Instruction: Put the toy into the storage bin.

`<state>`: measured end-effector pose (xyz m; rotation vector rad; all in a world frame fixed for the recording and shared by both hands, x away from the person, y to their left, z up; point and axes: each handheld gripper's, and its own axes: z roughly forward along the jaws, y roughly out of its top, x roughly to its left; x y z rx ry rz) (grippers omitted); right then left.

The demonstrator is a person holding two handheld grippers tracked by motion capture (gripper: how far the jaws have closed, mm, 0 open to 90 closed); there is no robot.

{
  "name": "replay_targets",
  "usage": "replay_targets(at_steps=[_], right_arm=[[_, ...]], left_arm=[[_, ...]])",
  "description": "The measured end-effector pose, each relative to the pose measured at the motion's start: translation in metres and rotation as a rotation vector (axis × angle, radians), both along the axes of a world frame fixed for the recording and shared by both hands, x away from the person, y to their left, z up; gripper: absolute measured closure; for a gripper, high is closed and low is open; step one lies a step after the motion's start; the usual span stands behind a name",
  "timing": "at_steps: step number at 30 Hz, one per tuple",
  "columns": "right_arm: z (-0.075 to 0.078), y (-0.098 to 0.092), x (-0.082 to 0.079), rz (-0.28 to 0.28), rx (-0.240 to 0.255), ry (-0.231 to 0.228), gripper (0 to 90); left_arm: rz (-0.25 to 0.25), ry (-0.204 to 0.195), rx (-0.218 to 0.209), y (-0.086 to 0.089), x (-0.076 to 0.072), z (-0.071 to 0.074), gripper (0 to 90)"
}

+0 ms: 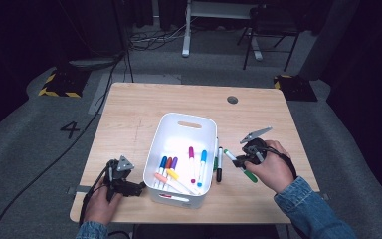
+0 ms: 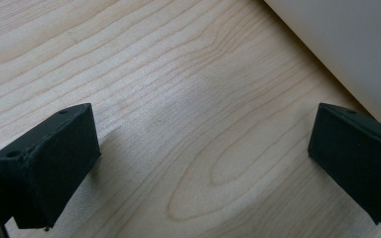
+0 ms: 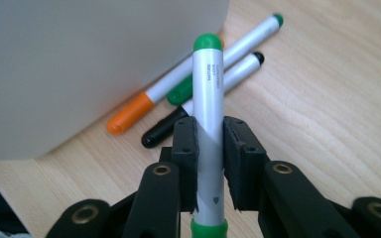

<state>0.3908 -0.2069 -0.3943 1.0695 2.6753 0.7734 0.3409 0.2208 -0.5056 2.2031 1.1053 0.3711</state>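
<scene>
A white bin [image 1: 155,147] stands mid-table with several coloured markers [image 1: 191,165] lying in it. To its right my right gripper [image 1: 239,160] is shut on a white marker with green ends [image 1: 247,174]. In the right gripper view that green marker [image 3: 208,94] stands up between the pads, with my right gripper [image 3: 209,163] clamped on its barrel. Behind it, an orange-capped marker [image 3: 144,106], a black-capped one [image 3: 161,130] and a green-capped one [image 3: 181,91] lie against the bin's wall [image 3: 79,64]. My left gripper [image 1: 140,188] [image 2: 198,163] rests open on the table beside the bin's left front corner, nothing between its jaws.
The bin's wall [image 2: 347,44] is close at the upper right of the left gripper view. A black marker [image 1: 219,167] lies on the wooden table [image 1: 129,114] right of the bin. A round grommet [image 1: 232,99] sits near the far edge.
</scene>
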Motion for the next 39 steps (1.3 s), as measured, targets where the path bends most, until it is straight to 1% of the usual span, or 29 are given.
replay_targets(at_steps=[2,6,8,10,11,12,13,14,15,18,20,23,26,29,30,31,32,34,39], right_arm=[[0.009,0.000,-0.001,0.004,0.017,-0.013,76.9],[0.022,0.001,-0.004,0.023,0.030,-0.044,76.9],[0.028,0.002,-0.005,0.022,0.035,-0.044,76.9],[0.033,0.002,-0.006,0.036,0.041,-0.057,77.0],[0.036,0.003,-0.007,0.028,0.047,-0.051,76.9],[0.038,0.004,-0.007,0.033,0.053,-0.055,76.9],[0.040,0.004,-0.007,0.034,0.063,-0.054,77.0],[0.042,0.004,-0.007,0.043,0.059,-0.067,76.9],[0.044,0.005,-0.007,0.043,0.063,-0.062,76.9],[0.049,0.008,-0.007,0.050,0.079,-0.068,76.9],[0.053,0.010,-0.007,0.066,0.081,-0.073,76.9],[0.058,0.017,-0.008,0.080,0.088,-0.071,76.9],[0.063,0.026,-0.008,0.108,0.079,-0.082,76.9],[0.067,0.036,-0.007,0.124,0.083,-0.077,76.9],[0.068,0.039,-0.007,0.129,0.078,-0.084,76.9],[0.069,0.043,-0.007,0.134,0.084,-0.076,76.9],[0.070,0.046,-0.005,0.149,0.081,-0.083,76.9],[0.072,0.054,-0.006,0.146,0.079,-0.070,76.9],[0.074,0.071,-0.002,0.177,0.079,-0.066,76.9]], left_arm=[[0.001,-0.002,0.001,0.000,0.000,0.000,0.0],[0.000,-0.003,0.003,0.000,0.000,0.000,0.0],[0.000,-0.004,0.004,0.000,0.000,0.000,0.0],[0.000,-0.004,0.004,0.000,0.000,0.000,0.0],[0.001,-0.007,0.006,0.000,0.000,0.000,0.0],[0.001,-0.003,0.003,0.000,0.000,0.000,0.0],[0.000,-0.003,0.003,0.000,0.000,0.000,0.0],[0.000,-0.004,0.004,0.000,0.000,0.000,0.0],[0.000,-0.002,0.002,0.000,0.000,0.000,0.0],[0.002,0.003,-0.001,0.000,0.000,0.000,0.0],[0.002,0.003,-0.003,0.000,0.000,0.000,0.0],[0.002,0.003,-0.003,0.000,0.000,0.000,0.0],[0.002,0.003,-0.003,0.000,0.000,0.000,0.0],[0.003,0.004,-0.003,0.000,0.000,0.000,0.0],[0.002,0.003,-0.002,0.000,0.000,0.000,0.0],[0.002,0.003,-0.002,0.000,0.000,0.000,0.0],[0.002,0.003,-0.003,0.000,0.000,0.000,0.0],[0.003,0.003,-0.003,0.000,0.000,0.000,0.0],[0.002,0.003,-0.002,0.000,0.000,0.000,0.0]])
